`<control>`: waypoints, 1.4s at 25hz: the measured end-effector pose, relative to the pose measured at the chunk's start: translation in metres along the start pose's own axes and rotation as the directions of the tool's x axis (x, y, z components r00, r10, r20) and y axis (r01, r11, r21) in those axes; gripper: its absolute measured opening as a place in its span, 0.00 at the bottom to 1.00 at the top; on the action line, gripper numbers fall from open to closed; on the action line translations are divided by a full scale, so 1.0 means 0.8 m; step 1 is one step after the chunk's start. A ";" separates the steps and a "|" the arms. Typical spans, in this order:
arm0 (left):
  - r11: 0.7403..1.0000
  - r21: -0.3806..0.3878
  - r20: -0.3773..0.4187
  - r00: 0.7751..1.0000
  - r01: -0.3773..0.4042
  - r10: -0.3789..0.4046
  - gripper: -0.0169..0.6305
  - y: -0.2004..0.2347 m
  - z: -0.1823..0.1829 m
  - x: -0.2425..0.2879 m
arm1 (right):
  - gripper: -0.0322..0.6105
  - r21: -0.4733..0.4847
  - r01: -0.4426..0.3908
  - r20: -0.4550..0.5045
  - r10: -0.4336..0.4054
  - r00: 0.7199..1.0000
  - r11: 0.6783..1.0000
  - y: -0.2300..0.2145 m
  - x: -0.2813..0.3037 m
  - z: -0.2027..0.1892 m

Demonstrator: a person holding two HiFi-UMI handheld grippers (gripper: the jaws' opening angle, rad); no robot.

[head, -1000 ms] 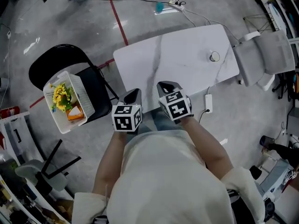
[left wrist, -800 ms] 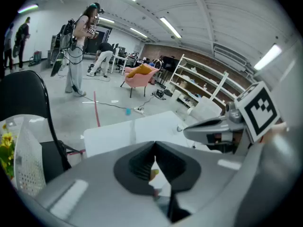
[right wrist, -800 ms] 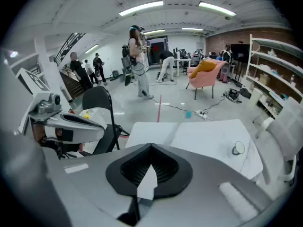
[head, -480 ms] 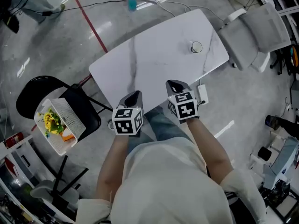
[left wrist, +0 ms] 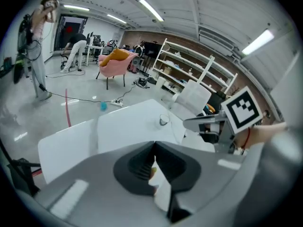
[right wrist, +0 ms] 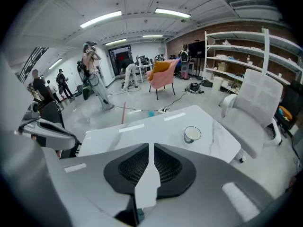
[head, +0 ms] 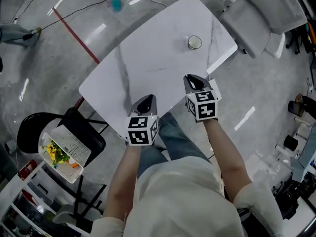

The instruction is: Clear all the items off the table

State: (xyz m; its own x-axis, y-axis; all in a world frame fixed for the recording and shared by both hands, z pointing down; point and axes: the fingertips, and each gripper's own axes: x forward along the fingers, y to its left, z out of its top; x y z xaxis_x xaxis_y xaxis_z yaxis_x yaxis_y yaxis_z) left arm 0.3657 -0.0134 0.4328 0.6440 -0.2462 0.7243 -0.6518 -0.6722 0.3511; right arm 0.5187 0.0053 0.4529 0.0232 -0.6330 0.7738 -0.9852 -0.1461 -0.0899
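Left gripper, closed and empty, and right gripper, jaws just parting on nothing, now overhang the table, nearer the cup.

We've got one small round cup standing upright on the white marble-look table, open mouth up, dark wall, pale inside. It sits over toward the table's far right corner, just in from the edge.

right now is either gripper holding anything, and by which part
Nothing is held. The left gripper is shut and empty; the jaws of the right gripper have just been opening, nothing between them.
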 end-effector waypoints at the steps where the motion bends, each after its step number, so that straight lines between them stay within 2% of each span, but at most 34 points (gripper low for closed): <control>1: 1.000 0.013 -0.005 1.000 0.004 -0.004 0.04 -0.006 0.004 0.014 | 0.10 0.013 0.009 0.004 -0.009 1.000 1.000 -0.017 0.008 -0.001; 3: 0.999 0.042 -0.025 1.000 0.014 -0.013 0.04 -0.015 0.007 0.040 | 0.13 0.045 0.027 0.012 -0.028 1.000 0.999 -0.043 0.025 -0.008; 7: 0.995 0.093 -0.057 0.998 0.036 -0.031 0.04 -0.018 -0.005 0.085 | 0.26 0.114 0.055 0.036 -0.059 0.998 0.992 -0.081 0.069 -0.026; 12: 0.993 0.109 -0.077 0.996 0.044 -0.036 0.04 -0.015 -0.014 0.127 | 0.43 0.125 0.083 0.071 -0.093 0.993 0.989 -0.127 0.127 -0.031; 16: 0.993 0.108 -0.099 0.995 0.041 -0.031 0.04 -0.004 -0.025 0.154 | 0.51 0.128 0.102 0.090 -0.114 0.989 0.987 -0.155 0.178 -0.041; 22: 0.994 0.097 -0.118 0.992 0.052 -0.040 0.04 0.009 -0.040 0.182 | 0.59 0.160 0.155 0.093 -0.172 0.981 0.975 -0.196 0.244 -0.053; 25: 0.995 0.081 -0.124 0.991 0.053 -0.043 0.04 0.014 -0.049 0.199 | 0.64 0.167 0.155 0.120 -0.176 0.977 0.974 -0.209 0.269 -0.052; 30: 0.996 0.061 -0.143 0.989 0.058 -0.049 0.04 0.023 -0.070 0.214 | 0.72 0.135 0.166 0.171 -0.188 0.967 0.977 -0.217 0.300 -0.046; 35: 0.998 0.035 -0.161 0.986 0.055 -0.049 0.04 0.028 -0.089 0.219 | 0.73 0.134 0.175 0.203 -0.200 0.958 0.975 -0.227 0.318 -0.040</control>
State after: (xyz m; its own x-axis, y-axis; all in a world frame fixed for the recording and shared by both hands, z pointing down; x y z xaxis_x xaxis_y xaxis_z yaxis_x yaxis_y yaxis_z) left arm 0.4350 -0.0218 0.6099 0.6024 -0.0977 0.7922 -0.6007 -0.7091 0.3694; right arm 0.6980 -0.1051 0.6857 0.2536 -0.7322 0.6320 -0.9342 -0.3549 -0.0362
